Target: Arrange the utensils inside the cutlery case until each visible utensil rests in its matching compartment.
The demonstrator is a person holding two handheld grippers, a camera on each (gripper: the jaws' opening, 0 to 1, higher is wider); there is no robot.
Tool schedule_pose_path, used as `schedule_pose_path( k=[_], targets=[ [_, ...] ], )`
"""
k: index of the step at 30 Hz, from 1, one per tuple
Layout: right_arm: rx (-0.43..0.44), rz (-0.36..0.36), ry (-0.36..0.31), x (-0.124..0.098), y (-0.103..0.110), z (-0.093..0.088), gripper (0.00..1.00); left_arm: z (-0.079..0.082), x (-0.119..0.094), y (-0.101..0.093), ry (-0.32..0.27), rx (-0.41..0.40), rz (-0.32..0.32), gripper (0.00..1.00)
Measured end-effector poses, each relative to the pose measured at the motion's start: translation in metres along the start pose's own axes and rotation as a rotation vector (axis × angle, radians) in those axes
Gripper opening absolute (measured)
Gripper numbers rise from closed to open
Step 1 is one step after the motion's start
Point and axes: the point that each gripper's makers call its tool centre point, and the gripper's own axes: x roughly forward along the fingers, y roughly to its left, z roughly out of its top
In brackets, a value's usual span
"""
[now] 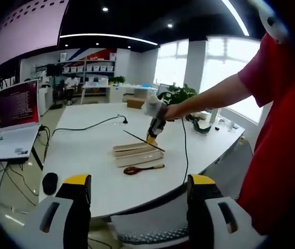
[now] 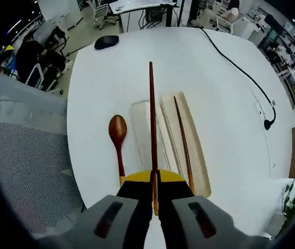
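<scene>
Right tool (image 2: 155, 199) clamped tight on 1 dark brown chopstick (image 2: 151, 119), thin and straight, held above the cutlery case (image 2: 196, 155) and pointing away over the white table (image 2: 214, 78). Case is pale wood, long and narrow, with a clear lid piece (image 2: 139, 124) just beside it. 2nd chopstick (image 2: 182, 140) lies inside the wooden compartment. Reddish-brown wooden spoon (image 2: 117, 140) rests on the table left of the case, outside it; its handle end is hidden behind the tool. Left tool (image 1: 139, 207) wide open, empty, held well back from the table edge. In the left gripper view, case details are small and hard to make out.
</scene>
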Motion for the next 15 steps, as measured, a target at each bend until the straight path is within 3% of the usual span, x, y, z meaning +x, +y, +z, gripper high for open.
schedule_pose_path(
  k=[5, 10, 15],
  targets=[
    [-0.077, -0.028, 0.009, -0.009, -0.015, 0.008, 0.0, -0.001, 0.001, 0.0, 0.001, -0.004, 0.003, 0.77],
    [-0.068, -0.02, 0.032, -0.006, -0.031, 0.009, 0.0, -0.005, 0.001, 0.0, 0.018, 0.001, 0.01, 0.77],
    [-0.115, -0.029, 0.06, -0.006, -0.037, 0.01, 0.0, -0.009, -0.002, 0.003, 0.024, -0.01, 0.026, 0.77]
  ],
)
